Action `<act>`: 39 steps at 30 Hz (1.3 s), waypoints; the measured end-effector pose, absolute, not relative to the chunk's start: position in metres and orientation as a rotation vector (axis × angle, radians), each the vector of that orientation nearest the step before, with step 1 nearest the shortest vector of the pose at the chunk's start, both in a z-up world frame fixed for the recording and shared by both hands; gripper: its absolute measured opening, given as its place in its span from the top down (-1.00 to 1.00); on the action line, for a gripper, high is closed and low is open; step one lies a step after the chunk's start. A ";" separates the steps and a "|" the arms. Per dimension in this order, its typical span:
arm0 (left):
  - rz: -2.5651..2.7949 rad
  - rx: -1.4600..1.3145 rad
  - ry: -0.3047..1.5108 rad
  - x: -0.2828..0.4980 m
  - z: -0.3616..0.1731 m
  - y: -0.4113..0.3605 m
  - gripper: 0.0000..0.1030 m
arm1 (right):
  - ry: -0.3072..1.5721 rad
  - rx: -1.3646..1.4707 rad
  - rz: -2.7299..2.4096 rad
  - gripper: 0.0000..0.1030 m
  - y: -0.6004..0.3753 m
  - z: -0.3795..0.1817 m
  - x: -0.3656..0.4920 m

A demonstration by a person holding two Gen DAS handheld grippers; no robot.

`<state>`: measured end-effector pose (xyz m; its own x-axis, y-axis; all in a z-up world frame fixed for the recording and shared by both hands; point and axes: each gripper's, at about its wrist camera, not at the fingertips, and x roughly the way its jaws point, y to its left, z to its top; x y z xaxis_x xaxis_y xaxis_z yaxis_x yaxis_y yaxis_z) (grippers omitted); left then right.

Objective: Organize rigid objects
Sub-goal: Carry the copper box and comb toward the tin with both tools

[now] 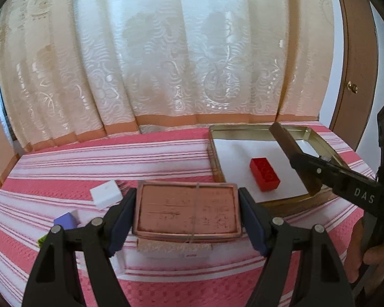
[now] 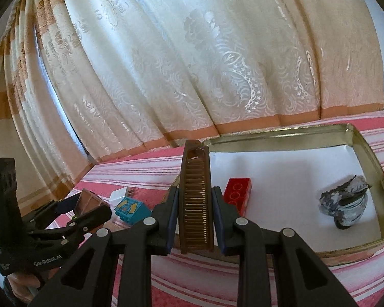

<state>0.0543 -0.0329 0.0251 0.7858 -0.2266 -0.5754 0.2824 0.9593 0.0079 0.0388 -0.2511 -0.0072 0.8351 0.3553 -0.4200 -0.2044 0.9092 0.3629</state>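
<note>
A shallow metal tin (image 2: 289, 131) lined with white paper sits on the pink striped cloth (image 1: 64, 163) covering the desk, close to the cream curtain (image 1: 166, 51). Inside it lie a red brick (image 2: 236, 194), towards the left, and a grey-and-white shell-like object (image 2: 345, 204) near the right wall. The left hand-held gripper (image 1: 187, 217) clamps a flat copper-pink rectangular box (image 1: 187, 211) by its short ends, raised above the cloth. The right hand-held gripper (image 2: 195, 220) is pinched tight on a brown comb (image 2: 195, 192), which points forward over the tin's left edge. On the cloth left of the tin rest a white block (image 1: 106, 194), a purple block (image 1: 65, 220) and a teal toy piece (image 2: 130, 208).
</note>
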 end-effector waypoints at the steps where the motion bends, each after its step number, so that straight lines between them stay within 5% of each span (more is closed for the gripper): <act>1: -0.275 0.096 0.609 0.055 0.025 -0.034 -0.49 | 0.501 0.313 0.302 0.47 -0.251 -0.007 0.038; 39: -0.362 0.110 0.612 0.061 0.030 -0.098 -0.49 | 0.435 0.342 0.124 0.47 -0.320 0.007 0.025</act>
